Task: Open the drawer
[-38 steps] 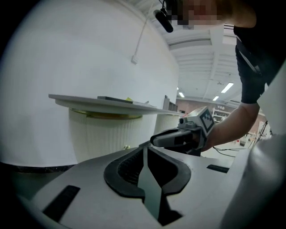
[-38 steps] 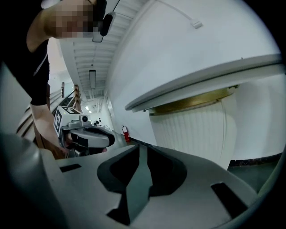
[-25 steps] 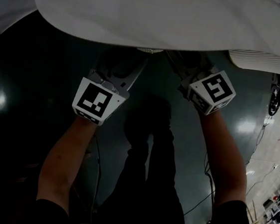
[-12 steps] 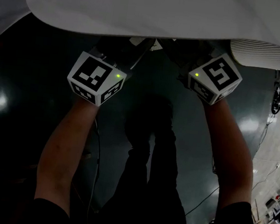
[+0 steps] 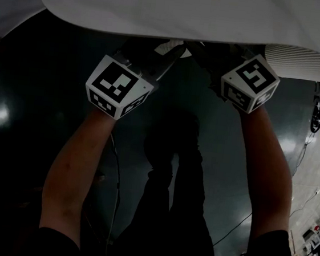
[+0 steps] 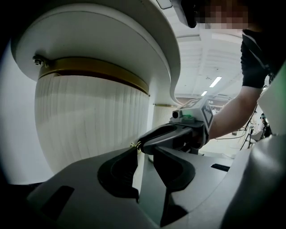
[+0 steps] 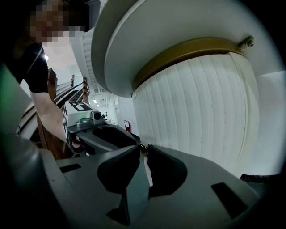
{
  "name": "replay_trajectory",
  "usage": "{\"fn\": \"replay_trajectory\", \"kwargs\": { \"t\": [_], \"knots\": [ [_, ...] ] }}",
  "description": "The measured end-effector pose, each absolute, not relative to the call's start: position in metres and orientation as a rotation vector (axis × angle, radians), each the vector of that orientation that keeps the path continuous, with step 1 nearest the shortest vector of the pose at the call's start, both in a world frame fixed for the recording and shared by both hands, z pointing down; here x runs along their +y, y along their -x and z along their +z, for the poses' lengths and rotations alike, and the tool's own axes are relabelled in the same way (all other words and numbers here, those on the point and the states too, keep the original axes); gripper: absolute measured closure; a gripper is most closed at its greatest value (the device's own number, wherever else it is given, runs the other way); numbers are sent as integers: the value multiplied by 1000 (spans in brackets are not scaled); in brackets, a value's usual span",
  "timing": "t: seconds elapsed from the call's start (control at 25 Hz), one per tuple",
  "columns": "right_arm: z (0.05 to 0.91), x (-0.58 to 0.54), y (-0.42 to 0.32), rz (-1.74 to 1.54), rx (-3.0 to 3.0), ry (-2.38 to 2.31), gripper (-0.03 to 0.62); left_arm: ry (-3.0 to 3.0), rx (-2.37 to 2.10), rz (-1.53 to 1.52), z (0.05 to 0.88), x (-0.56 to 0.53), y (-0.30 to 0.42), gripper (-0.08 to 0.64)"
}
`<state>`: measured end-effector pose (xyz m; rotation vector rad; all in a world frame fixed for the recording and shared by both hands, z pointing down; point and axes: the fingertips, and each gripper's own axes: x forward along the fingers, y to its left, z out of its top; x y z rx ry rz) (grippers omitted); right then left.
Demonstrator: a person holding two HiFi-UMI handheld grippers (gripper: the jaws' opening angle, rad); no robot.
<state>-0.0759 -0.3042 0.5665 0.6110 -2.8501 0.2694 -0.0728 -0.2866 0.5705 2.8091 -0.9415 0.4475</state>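
Left gripper view is showing us the round tabletop (image 6: 103,36), then the fluted drawer front (image 6: 89,120) beneath it. Our left gripper (image 6: 144,150) is closing, jaws apart, on the small brass knob (image 6: 135,144) dead ahead at its tips. Our right gripper (image 7: 144,151) is pinching that knob narrowly.

Dark glossy floor (image 5: 32,93), trailing cables (image 5: 118,189)

No legible text, label, brand, number or sign anywhere in view.
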Motion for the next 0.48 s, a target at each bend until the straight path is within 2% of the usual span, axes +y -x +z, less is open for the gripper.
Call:
{"fn": "replay_trajectory", "kwargs": {
  "t": [0.48],
  "knots": [
    [564, -303, 82, 158, -2851, -520, 566, -2833, -909, 414, 569, -289, 79, 437]
  ]
}}
